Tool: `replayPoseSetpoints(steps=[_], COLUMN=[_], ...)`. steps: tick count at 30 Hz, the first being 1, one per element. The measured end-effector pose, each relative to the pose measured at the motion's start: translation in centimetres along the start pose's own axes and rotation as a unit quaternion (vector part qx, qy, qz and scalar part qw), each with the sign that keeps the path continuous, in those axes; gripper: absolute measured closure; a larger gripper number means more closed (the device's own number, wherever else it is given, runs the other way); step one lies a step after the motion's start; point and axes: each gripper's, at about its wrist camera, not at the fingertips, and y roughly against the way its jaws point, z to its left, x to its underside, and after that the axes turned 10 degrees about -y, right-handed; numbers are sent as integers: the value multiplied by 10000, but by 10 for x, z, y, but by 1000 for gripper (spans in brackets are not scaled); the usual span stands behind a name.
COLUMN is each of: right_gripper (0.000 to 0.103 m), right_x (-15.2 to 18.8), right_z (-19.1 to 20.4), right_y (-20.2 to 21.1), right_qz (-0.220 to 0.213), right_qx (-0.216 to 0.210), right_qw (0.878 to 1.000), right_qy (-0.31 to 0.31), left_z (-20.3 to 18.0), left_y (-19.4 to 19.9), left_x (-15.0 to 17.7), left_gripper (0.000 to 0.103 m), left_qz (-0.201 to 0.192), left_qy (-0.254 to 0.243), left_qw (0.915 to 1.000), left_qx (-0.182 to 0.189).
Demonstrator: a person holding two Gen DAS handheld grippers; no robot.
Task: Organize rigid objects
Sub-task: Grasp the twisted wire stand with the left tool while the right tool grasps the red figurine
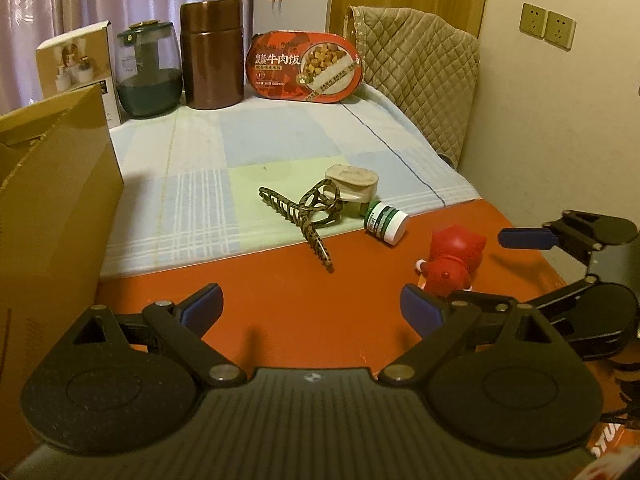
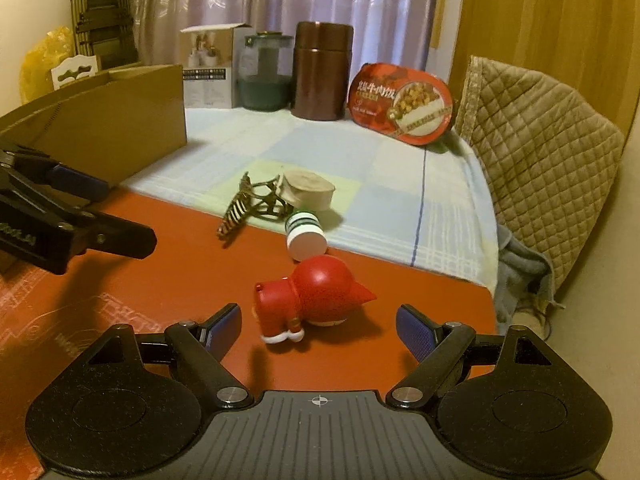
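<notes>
A red toy figure (image 2: 312,300) lies on its side on the red table, just ahead of my open right gripper (image 2: 319,330); it also shows in the left wrist view (image 1: 452,260). Behind it lie a green-and-white small bottle (image 2: 305,234) (image 1: 386,220), a patterned hair claw (image 2: 248,204) (image 1: 304,212) and a beige oval case (image 2: 308,190) (image 1: 352,184). My left gripper (image 1: 312,306) is open and empty, over bare red table. An open cardboard box (image 1: 52,200) (image 2: 116,120) stands at the left.
At the back stand a white carton (image 1: 76,68), a glass jar (image 1: 148,72), a brown canister (image 1: 212,54) and a red meal box (image 1: 306,66). A checked cloth (image 1: 280,140) covers the far table. A quilted chair (image 2: 540,152) is at the right.
</notes>
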Motion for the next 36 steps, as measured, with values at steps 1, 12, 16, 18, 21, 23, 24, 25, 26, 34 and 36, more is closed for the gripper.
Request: replayPoseSetpoints(steps=[1,12,16,18,21,23,24,25,26,34,36], right_gripper=[21,37,38,38,38,38,38,38,38,38,38], right_x=[0,-6,-7,-8,-11,-12,-12,-12,-12,-11,-9], right_z=[-2,-13,-12,-14,-17,-19,-19,-19,-19,-14,-13], right_y=[-3,-27,-25,-20,-15,-12,-12,-11,-11,-10,-8], right_qz=[24,-29,-62,-169,-251,-242,-242,-239,-242,-211,-199], right_qx=[2,-536,-413,-287,-14,88,143,192,211,232,237], right_qw=[10000,9984,9984,9979,9968,9964,9962,9960,9957,9952,9951], right_qy=[20,-184,-373,-548,-758,-810,-820,-836,-870,-925,-939], left_z=[0,8,12,12,11,10,10,9,9,6,7], left_y=[-3,-28,-33,-36,-43,-48,-51,-55,-58,-77,-68], left_x=[0,0,-3,-5,-8,-11,-12,-13,-14,-13,-7], left_gripper=[10,10,10,10,18,27,34,41,45,99,99], left_qz=[11,48,33,0,-114,-157,-169,-171,-172,44,92], left_qy=[-5,75,144,185,230,270,296,308,312,480,566], left_qw=[10000,10000,9999,9998,9996,9995,9994,9993,9993,9987,9983], left_qx=[7,36,32,22,-65,-83,-83,-95,-100,-150,-115])
